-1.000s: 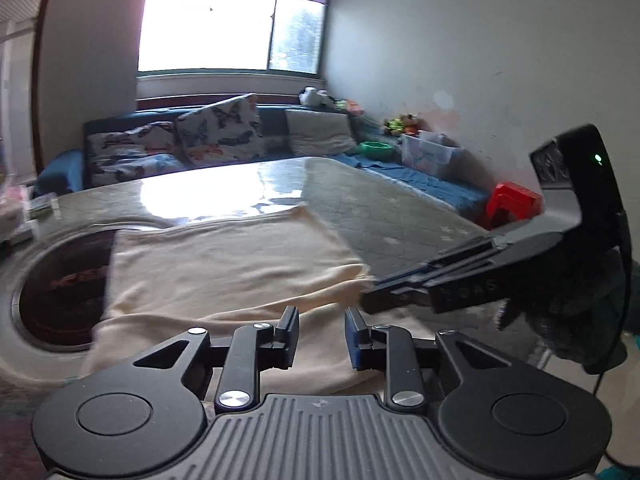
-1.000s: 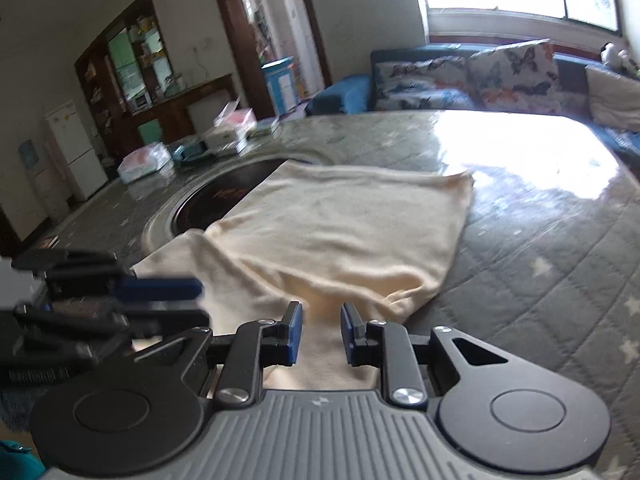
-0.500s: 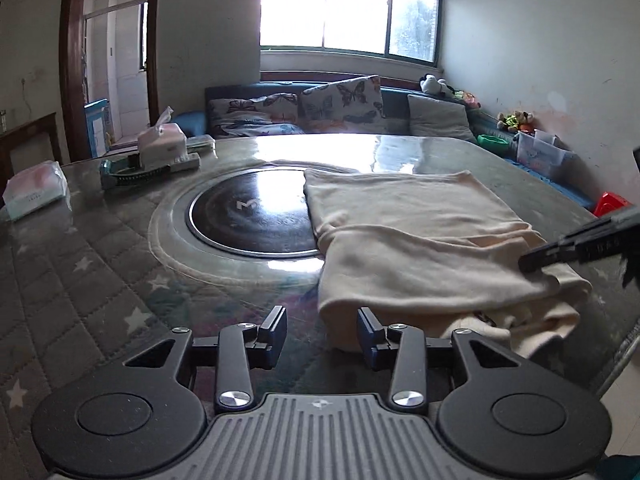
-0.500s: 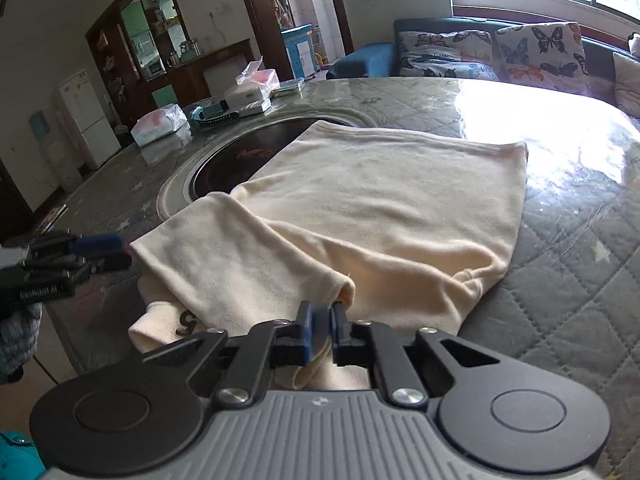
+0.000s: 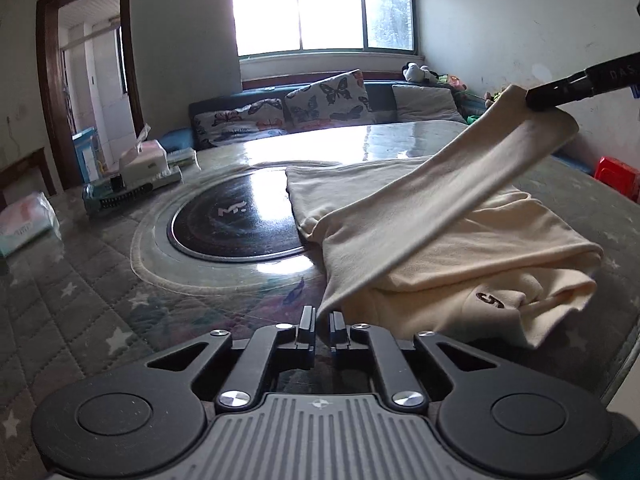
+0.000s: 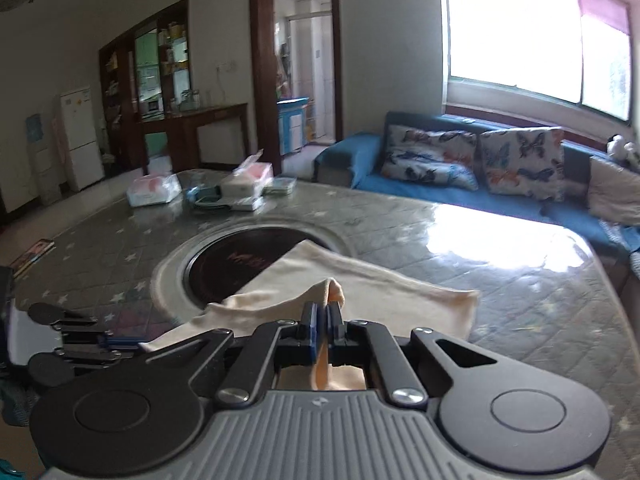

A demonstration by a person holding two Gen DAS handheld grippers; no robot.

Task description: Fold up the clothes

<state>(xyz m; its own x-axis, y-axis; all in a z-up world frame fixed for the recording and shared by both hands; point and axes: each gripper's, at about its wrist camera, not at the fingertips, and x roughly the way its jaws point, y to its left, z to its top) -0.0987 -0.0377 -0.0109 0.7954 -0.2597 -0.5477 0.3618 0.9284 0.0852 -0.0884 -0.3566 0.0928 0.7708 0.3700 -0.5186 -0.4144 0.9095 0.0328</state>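
Cloth (image 6: 324, 294) hides between right tongs (image 6: 323, 316); left tongs' (image 5: 319, 326) grip unclear.

This is a home's living and dining room. The landmark is a large round desk (image 6: 500, 280) covered with a star-patterned quilted cloth. Behind it a blue sofa (image 6: 400, 176) with butterfly-print cushions (image 6: 520, 164) stands under a wide window (image 6: 516, 36). Left of the desk, by the far wall, stand a white fridge (image 6: 80, 136) and a dark wooden cabinet (image 6: 152, 76) beside an open doorway (image 6: 304, 68).
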